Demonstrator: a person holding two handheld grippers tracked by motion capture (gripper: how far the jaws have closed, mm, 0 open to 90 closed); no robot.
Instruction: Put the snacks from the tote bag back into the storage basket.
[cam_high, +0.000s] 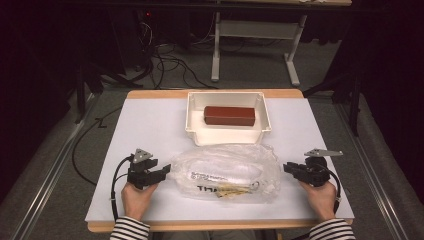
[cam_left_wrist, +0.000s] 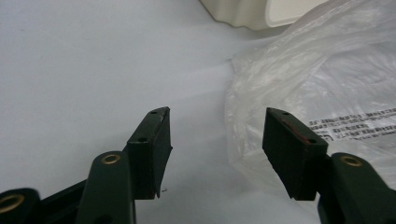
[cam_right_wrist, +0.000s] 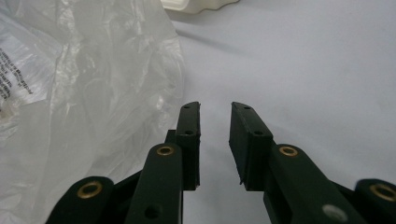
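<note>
A crumpled clear plastic bag (cam_high: 225, 172) with printed text lies at the front middle of the white table top (cam_high: 150, 130). Behind it stands a white bin (cam_high: 227, 135) with a dark red brick-shaped block (cam_high: 229, 115) inside. My left gripper (cam_high: 167, 172) rests at the bag's left end, open, jaws wide. In the left gripper view its jaws (cam_left_wrist: 218, 112) hold nothing, and the bag (cam_left_wrist: 327, 70) lies just beyond the right jaw. My right gripper (cam_high: 286, 167) sits at the bag's right end. Its jaws (cam_right_wrist: 215, 106) stand a little apart over bare table, with the bag (cam_right_wrist: 70, 93) to their left.
The bin's corner (cam_left_wrist: 247, 11) shows at the top of the left gripper view, and its edge (cam_right_wrist: 196, 4) at the top of the right gripper view. Cables (cam_high: 170, 65) and a table frame (cam_high: 255, 30) stand on the floor beyond the wooden table edge (cam_high: 155, 93).
</note>
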